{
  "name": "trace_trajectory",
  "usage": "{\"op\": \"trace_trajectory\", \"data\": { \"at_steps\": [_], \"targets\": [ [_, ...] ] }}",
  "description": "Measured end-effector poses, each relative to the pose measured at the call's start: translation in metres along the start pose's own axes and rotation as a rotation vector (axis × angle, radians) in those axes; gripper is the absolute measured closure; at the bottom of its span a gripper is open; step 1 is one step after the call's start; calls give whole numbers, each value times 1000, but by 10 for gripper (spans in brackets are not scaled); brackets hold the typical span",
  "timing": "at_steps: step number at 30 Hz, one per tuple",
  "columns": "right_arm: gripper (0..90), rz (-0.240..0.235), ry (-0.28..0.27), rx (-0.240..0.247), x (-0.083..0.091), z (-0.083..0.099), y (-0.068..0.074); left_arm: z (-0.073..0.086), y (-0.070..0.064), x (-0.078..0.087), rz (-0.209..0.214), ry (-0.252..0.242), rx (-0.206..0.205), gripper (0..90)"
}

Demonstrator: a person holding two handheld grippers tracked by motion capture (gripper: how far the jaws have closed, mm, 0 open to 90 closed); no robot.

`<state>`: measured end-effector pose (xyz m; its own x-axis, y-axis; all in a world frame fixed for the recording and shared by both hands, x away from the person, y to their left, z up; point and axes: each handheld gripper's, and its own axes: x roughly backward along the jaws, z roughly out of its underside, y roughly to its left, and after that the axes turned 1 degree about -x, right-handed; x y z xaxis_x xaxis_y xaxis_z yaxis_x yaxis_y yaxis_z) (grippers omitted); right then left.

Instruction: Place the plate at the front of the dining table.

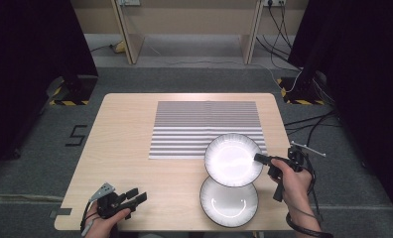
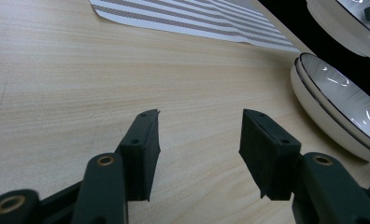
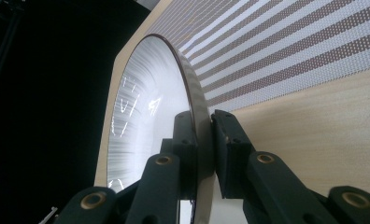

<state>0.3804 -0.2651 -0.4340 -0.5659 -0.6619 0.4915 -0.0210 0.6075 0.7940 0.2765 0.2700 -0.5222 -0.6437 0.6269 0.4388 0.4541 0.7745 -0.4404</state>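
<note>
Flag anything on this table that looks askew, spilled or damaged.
Nothing spilled or broken. The upper plate sits off-centre, overlapping the lower plate and the striped mat, because the right claw grips its rim.

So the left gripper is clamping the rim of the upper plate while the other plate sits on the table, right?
Not quite: the right gripper clamps the upper plate, as the right gripper view shows. The left gripper is open. The lower plate does sit on the table.

A lab: hazard-taped stands (image 1: 68, 101); black curtains (image 1: 31, 44); floor cables (image 1: 303, 121)
</note>
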Motion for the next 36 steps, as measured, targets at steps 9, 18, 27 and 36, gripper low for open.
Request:
{"op": "trace_trajectory", "data": {
  "at_steps": [9, 18, 27, 36],
  "targets": [
    [798, 8, -14, -1, -1, -6, 0, 0, 0, -1, 2, 0, -2, 473],
    [797, 10, -25, 5, -2, -15, 6, 0, -1, 0, -2, -1, -5, 471],
    [795, 8, -32, 4, -4, -22, 11, 0, 0, 0, -7, -6, -8, 462],
    [795, 4, -36, -4, -7, -27, 13, -1, 1, 0, -11, -4, -8, 453]
  ]
}}
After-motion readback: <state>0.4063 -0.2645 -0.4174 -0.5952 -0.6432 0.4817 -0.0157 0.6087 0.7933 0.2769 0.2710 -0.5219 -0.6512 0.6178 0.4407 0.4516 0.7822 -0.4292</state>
